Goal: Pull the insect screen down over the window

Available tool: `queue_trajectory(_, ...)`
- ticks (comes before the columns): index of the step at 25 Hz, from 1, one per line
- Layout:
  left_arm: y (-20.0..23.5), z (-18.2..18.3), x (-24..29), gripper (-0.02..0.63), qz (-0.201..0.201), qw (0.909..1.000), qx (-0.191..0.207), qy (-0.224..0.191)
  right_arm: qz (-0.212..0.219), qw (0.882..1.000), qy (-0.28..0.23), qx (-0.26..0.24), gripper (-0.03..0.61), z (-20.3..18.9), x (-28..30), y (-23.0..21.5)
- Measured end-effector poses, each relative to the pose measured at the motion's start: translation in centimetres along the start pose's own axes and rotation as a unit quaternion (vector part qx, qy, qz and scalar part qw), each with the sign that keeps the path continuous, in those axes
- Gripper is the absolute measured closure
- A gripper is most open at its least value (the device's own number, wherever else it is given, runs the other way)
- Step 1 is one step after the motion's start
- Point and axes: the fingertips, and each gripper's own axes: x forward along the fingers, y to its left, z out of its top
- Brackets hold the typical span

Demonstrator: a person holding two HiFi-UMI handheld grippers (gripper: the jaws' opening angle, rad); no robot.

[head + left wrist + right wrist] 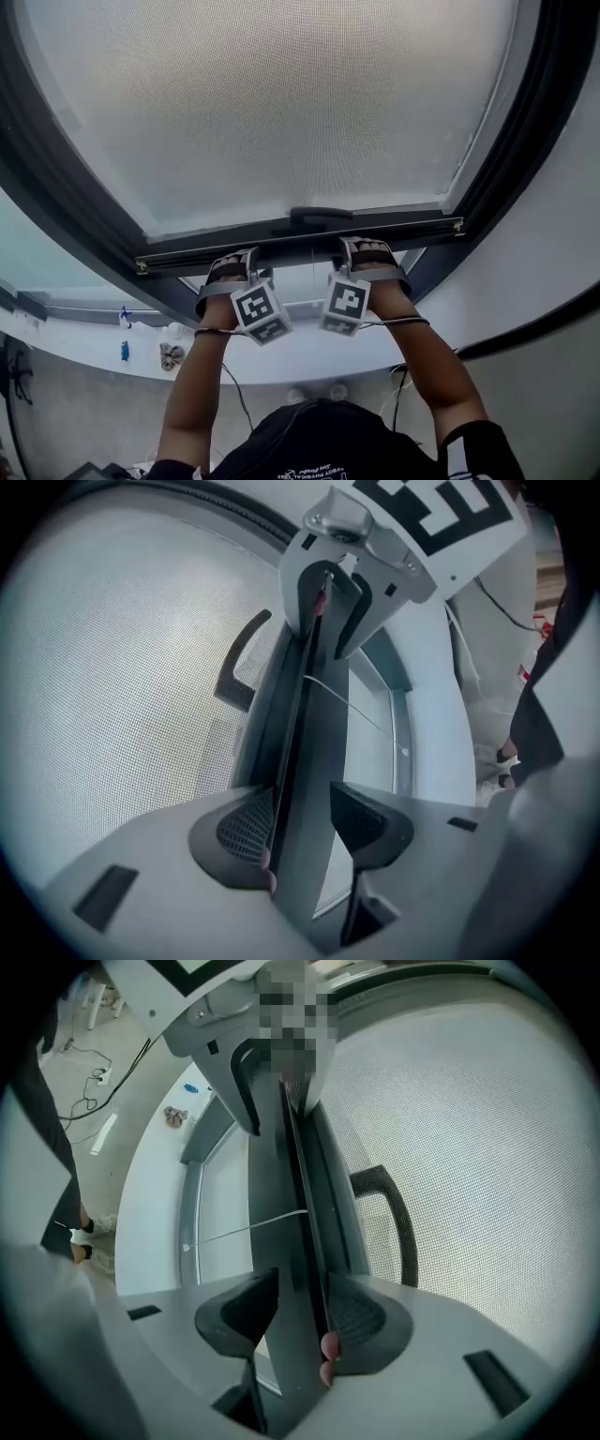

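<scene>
The insect screen's grey mesh [272, 103] fills the dark window frame [56, 187] overhead. Its dark bottom bar [300, 242] carries a curved handle [321, 215] in the middle. My left gripper [234, 267] grips the bar left of the handle, and my right gripper [367, 251] grips it on the handle's right. In the left gripper view the bar [300, 761] runs between the pads of the left gripper [305, 822], both touching it. The right gripper view shows the same for the right gripper [300, 1312] on the bar [295, 1232]. A thin cord [244, 1229] leaves the bar.
Below the bar shows clear glass [300, 281] and a pale sill [84, 333] with small blue items [124, 351]. A white wall [544, 244] flanks the frame at right. Cables hang by the person's arms. Floor clutter lies far below [173, 1115].
</scene>
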Motion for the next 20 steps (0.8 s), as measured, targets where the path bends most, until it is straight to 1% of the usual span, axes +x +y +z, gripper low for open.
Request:
queue_trajectory(2,0.1,0.0,0.0,0.419,0.003,0.9999,-0.011,-0.009,-0.003,1.0,-0.003,0.0,0.407,0.0,-0.1,-0.1)
queue_trajectory(5,0.4,0.0,0.0,0.419,0.024,0.9992,-0.022,-0.023,-0.014,1.0,-0.014,0.005,0.405,0.1,-0.6,-0.2)
queue_trajectory(9,1.3,0.0,-1.6,0.419,0.047,0.9971,-0.046,-0.039,-0.022,0.999,-0.029,0.018,0.405,0.4,-1.4,-0.4)
queue_trajectory(10,1.6,0.2,-2.3,0.419,0.049,0.9958,-0.06,-0.05,-0.028,0.999,-0.029,0.021,0.405,0.4,-1.6,-0.5)
queue_trajectory(11,1.8,0.3,-3.0,0.419,0.048,0.9933,-0.081,-0.066,-0.035,0.999,-0.03,0.025,0.405,0.3,-2.0,-0.6)
queue_trajectory(12,2.0,0.5,-3.7,0.419,0.044,0.9891,-0.11,-0.088,-0.044,0.998,-0.033,0.034,0.405,0.3,-2.4,-0.9)
queue_trajectory(13,2.2,0.8,-4.5,0.419,0.037,0.9821,-0.144,-0.115,-0.052,0.997,-0.041,0.048,0.405,0.5,-3.0,-1.3)
queue_trajectory(14,2.4,1.2,-5.3,0.419,0.027,0.972,-0.181,-0.147,-0.057,0.995,-0.052,0.067,0.405,0.9,-3.6,-1.6)
queue_trajectory(15,2.7,1.6,-6.2,0.419,0.018,0.9587,-0.22,-0.18,-0.061,0.992,-0.065,0.091,0.405,1.3,-4.3,-2.0)
queue_trajectory(16,3.0,1.9,-7.2,0.419,0.011,0.9432,-0.255,-0.213,-0.063,0.988,-0.081,0.119,0.405,1.7,-5.1,-2.3)
queue_trajectory(17,3.2,2.1,-8.1,0.419,0.008,0.9275,-0.283,-0.244,-0.064,0.982,-0.098,0.15,0.405,2.2,-5.9,-2.5)
queue_trajectory(18,3.5,2.2,-9.0,0.419,0.011,0.9139,-0.304,-0.269,-0.065,0.974,-0.115,0.183,0.405,2.7,-6.7,-2.8)
queue_trajectory(19,3.8,2.1,-9.8,0.419,0.018,0.9038,-0.319,-0.285,-0.068,0.966,-0.131,0.215,0.405,3.0,-7.6,-3.0)
queue_trajectory(20,4.2,2.0,-10.6,0.419,0.028,0.897,-0.33,-0.292,-0.072,0.955,-0.146,0.246,0.405,3.3,-8.4,-3.2)
